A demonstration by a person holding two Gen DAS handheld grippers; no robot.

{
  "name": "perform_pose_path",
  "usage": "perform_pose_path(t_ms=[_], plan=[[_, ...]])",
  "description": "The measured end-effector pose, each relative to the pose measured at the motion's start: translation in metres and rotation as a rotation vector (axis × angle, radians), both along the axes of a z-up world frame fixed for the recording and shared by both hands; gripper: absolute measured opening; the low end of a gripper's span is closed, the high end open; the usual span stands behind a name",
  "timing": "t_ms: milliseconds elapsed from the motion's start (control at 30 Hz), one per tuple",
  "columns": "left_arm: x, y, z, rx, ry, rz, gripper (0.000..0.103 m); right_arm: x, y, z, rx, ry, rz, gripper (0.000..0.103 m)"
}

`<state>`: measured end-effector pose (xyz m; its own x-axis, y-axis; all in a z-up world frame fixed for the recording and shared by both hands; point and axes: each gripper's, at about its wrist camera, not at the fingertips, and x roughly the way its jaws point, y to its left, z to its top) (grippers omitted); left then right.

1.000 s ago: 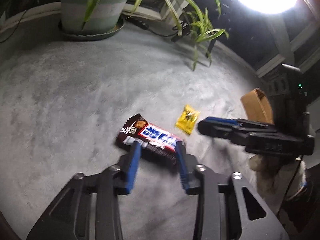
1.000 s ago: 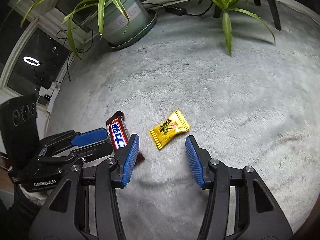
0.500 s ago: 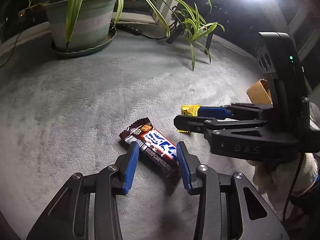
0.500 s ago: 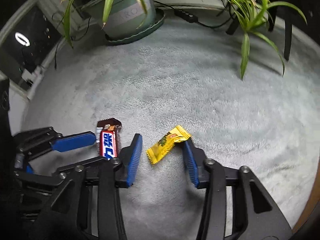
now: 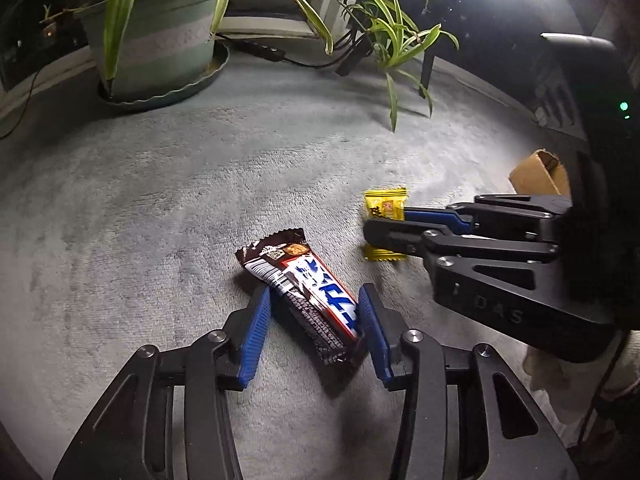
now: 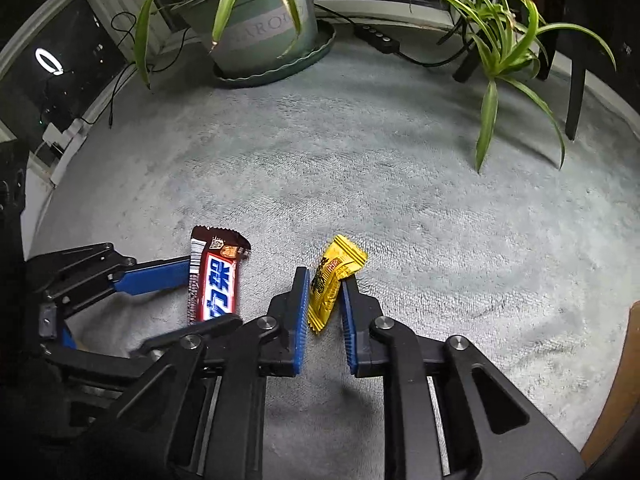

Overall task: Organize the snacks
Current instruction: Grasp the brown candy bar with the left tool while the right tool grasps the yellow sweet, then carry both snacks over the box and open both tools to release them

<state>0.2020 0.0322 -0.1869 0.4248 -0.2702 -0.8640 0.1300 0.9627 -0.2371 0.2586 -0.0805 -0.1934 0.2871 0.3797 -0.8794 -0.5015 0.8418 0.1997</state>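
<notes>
Blue-padded fingers of the left gripper straddle the brown-and-blue wrapped chocolate bar, seemingly not yet clamped. Between the right gripper pads, the small yellow crinkly candy packet looks pinched; slick film could slip free.

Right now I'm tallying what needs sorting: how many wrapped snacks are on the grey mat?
2. The chocolate bar lies between the left hand-held gripper's fingers; the yellow candy sits between the right hand-held gripper's. Others may be out of view.
</notes>
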Motion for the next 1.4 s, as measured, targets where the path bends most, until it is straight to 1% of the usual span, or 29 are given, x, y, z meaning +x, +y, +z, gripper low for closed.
perform_pose_path(t_ms=[167, 300, 533, 633, 767, 967, 1100, 1200, 1300, 1400], plan=[[0.006, -0.015, -0.004, 0.078, -0.009, -0.009, 0.050, 0.002, -0.006, 0.000, 0.026, 0.010, -0.013, 0.014], [0.007, -0.018, -0.005, 0.100, -0.037, -0.008, 0.043, 0.004, -0.013, 0.001, 0.037, 0.006, -0.030, 0.013], [0.000, -0.013, -0.003, 0.065, -0.059, 0.017, 0.042, 0.002, -0.025, 0.005, 0.062, 0.002, -0.047, 0.012], [-0.002, -0.007, 0.001, 0.039, -0.064, 0.042, 0.041, 0.001, -0.032, 0.008, 0.077, 0.003, -0.057, 0.012], [-0.007, 0.001, 0.013, 0.003, -0.082, 0.062, 0.041, -0.003, -0.040, 0.017, 0.095, -0.009, -0.065, 0.012], [-0.016, 0.002, 0.041, -0.032, -0.134, 0.063, 0.041, -0.016, -0.060, 0.045, 0.124, -0.061, -0.077, 0.012], [-0.020, -0.010, 0.058, -0.051, -0.161, 0.042, 0.041, -0.026, -0.085, 0.067, 0.144, -0.101, -0.100, 0.012], [-0.023, -0.027, 0.070, -0.067, -0.182, 0.014, 0.041, -0.031, -0.113, 0.084, 0.154, -0.128, -0.129, 0.012], [-0.022, -0.048, 0.079, -0.091, -0.195, -0.019, 0.041, -0.036, -0.142, 0.096, 0.154, -0.158, -0.164, 0.012], [-0.025, -0.078, 0.088, -0.114, -0.208, -0.066, 0.041, -0.040, -0.178, 0.107, 0.150, -0.185, -0.215, 0.012]])
